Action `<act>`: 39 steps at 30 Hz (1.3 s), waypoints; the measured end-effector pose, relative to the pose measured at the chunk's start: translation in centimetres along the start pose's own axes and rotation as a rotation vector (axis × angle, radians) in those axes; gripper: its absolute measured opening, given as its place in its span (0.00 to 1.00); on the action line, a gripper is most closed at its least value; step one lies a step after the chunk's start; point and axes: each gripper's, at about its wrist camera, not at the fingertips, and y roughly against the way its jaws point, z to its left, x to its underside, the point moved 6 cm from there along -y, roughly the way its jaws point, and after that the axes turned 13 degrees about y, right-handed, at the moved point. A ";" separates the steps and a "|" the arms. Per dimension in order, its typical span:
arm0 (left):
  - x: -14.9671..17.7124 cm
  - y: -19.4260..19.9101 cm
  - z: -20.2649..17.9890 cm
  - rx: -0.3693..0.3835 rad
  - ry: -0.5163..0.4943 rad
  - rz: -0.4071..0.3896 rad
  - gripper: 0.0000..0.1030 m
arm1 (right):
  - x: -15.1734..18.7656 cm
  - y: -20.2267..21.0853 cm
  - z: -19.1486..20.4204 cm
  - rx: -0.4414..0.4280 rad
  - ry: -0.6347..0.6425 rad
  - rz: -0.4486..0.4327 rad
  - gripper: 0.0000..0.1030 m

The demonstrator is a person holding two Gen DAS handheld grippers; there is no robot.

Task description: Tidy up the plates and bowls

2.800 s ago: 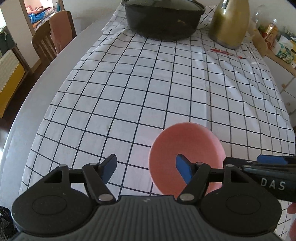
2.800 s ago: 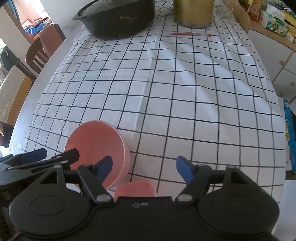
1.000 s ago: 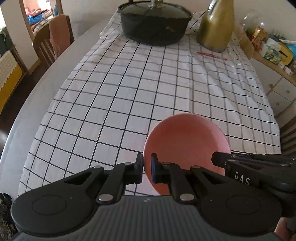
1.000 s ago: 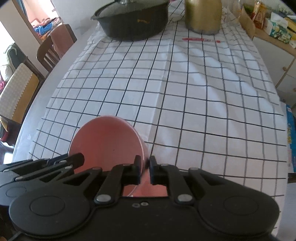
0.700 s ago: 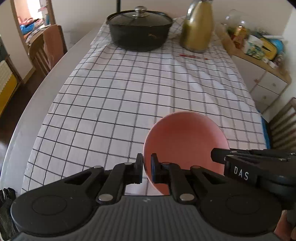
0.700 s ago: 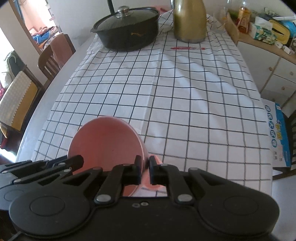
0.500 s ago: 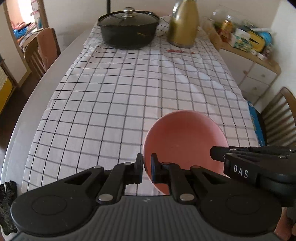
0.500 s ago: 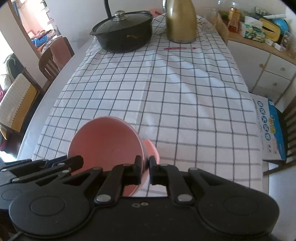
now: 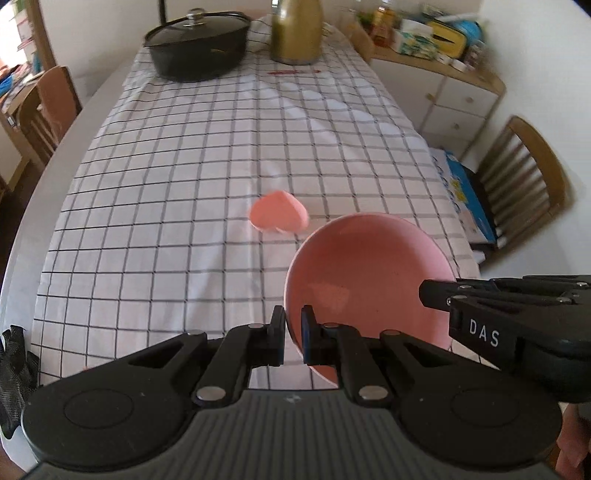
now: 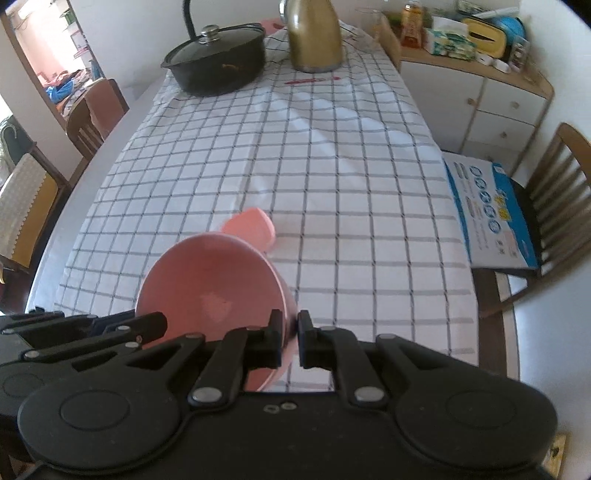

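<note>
A pink bowl (image 9: 369, 273) (image 10: 210, 284) hangs tilted above the near end of the checked tablecloth (image 9: 207, 166). My left gripper (image 9: 293, 325) is shut on the bowl's left rim. My right gripper (image 10: 291, 332) is shut on its right rim. In the left wrist view the right gripper (image 9: 424, 291) reaches in from the right. In the right wrist view the left gripper (image 10: 159, 321) comes in from the left. A smaller pink dish (image 9: 279, 218) (image 10: 251, 229) lies on the cloth beyond the bowl, apart from it.
A black lidded pot (image 9: 195, 48) and a golden jug (image 9: 295, 33) stand at the table's far end, with a red pen (image 9: 293, 72) near them. Wooden chairs (image 9: 524, 177) flank the table. A blue-and-white box (image 10: 487, 206) lies on the right chair. A cabinet (image 10: 480, 92) stands behind it.
Both grippers, open at first, have shut on the pink bowl's rim and carried it up and back toward the near edge. The smaller pink dish has come into view on the cloth.
</note>
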 end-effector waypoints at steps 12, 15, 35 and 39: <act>6.6 0.5 -2.2 0.039 -0.087 0.066 0.08 | 7.4 1.7 -1.7 0.010 -0.106 0.033 0.06; 7.7 0.2 -2.3 0.043 -0.100 0.082 0.08 | 9.1 1.7 -1.7 0.017 -0.111 0.041 0.06; 11.5 -2.0 -4.2 0.048 -0.183 0.105 0.08 | 14.5 0.4 -3.1 0.018 -0.184 0.083 0.06; 12.0 -2.4 -4.3 0.042 -0.199 0.116 0.08 | 14.8 0.1 -3.3 0.021 -0.192 0.091 0.06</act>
